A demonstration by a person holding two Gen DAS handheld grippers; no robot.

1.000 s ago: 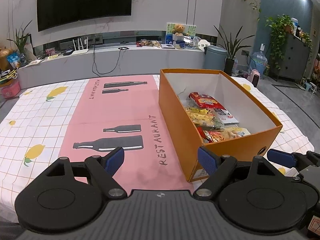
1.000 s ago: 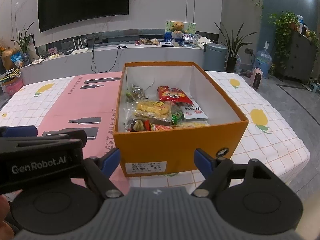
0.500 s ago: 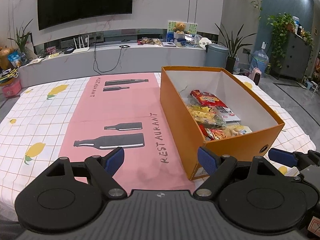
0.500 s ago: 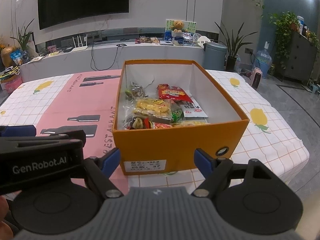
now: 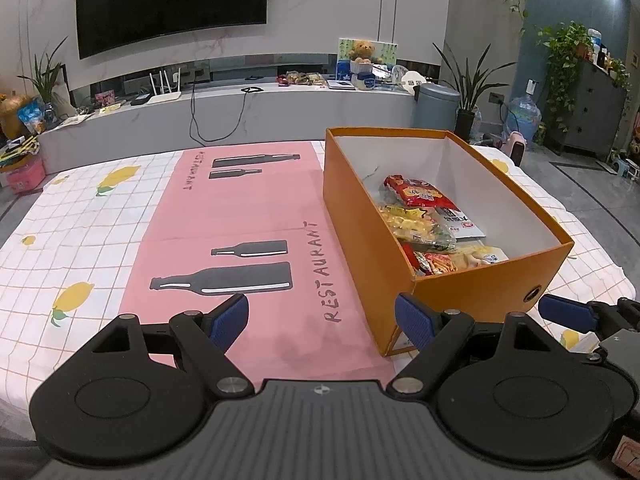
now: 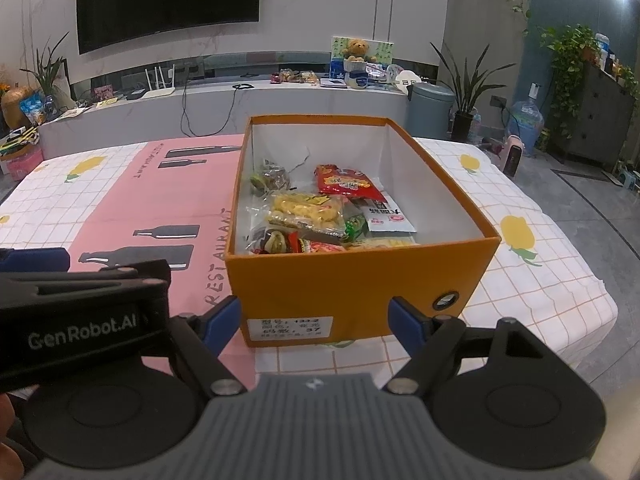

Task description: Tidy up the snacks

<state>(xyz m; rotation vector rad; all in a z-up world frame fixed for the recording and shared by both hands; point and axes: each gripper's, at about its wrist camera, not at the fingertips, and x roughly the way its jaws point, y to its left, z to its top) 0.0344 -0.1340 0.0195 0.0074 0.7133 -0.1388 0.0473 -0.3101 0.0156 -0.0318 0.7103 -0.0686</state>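
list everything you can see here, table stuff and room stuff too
orange box: one, orange outside and white inside, open, on the table right of the pink mat
snack packets: several, red, yellow, green, white, inside the box
pink mat: one, pink with dark bottle prints, mid-table
tablecloth: one, white check with lemons
television: one, black, on the wall
teddy bear: one, brown, on the far counter
left gripper: open, empty
right gripper: open, empty, before the box
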